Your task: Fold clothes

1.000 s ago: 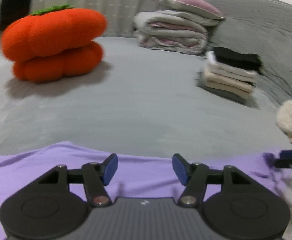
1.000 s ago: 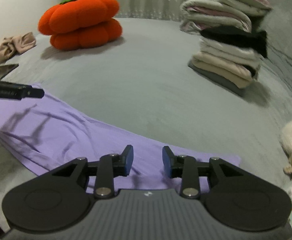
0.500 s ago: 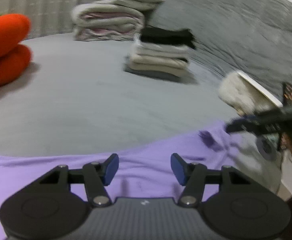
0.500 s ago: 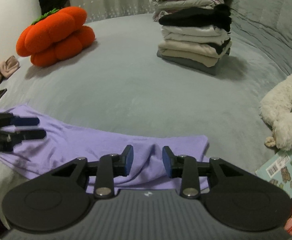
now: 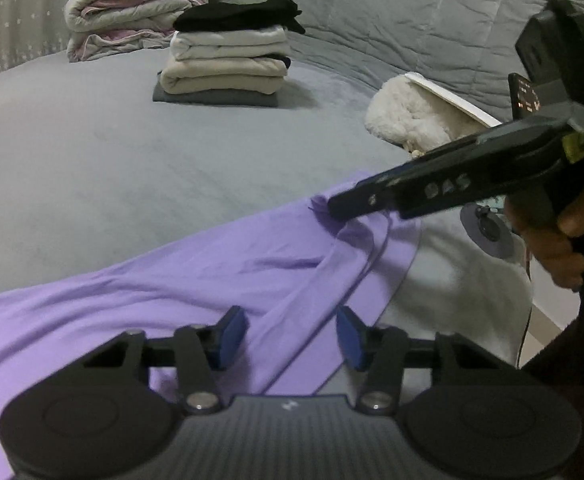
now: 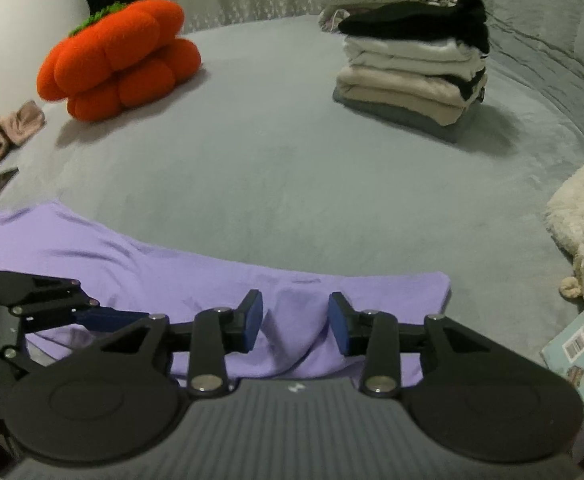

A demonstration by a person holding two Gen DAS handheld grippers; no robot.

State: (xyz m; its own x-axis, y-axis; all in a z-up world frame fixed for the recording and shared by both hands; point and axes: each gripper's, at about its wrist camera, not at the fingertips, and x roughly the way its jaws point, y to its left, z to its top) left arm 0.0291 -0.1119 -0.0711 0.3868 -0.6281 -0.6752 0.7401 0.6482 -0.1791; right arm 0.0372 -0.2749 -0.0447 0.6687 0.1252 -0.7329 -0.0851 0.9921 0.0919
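A purple garment [image 5: 140,304] lies stretched along the near edge of the grey bed [image 5: 132,152]. My left gripper [image 5: 290,336] is open low over the garment's right part, and a raised fold of purple cloth runs between its fingers. In the left wrist view my right gripper [image 5: 333,210] comes in side-on from the right, held by a hand [image 5: 563,240], its tip on the garment's far corner. In the right wrist view the right gripper [image 6: 295,322] is open with a bunched ridge of the garment [image 6: 172,272] between its pads. The left gripper [image 6: 104,316] shows at lower left.
A stack of folded clothes [image 6: 411,76] sits mid-bed with rolled quilts [image 5: 132,12] behind. An orange pumpkin cushion [image 6: 120,60] is far left. A white plush toy [image 6: 583,224] and a picture book [image 6: 579,360] lie at the right edge, a beige cloth [image 6: 8,132] at the left.
The left wrist view swung right, away from the pumpkin cushion, toward the garment's right end. The two grippers have come close together. The purple cloth is now bunched into a fold there.
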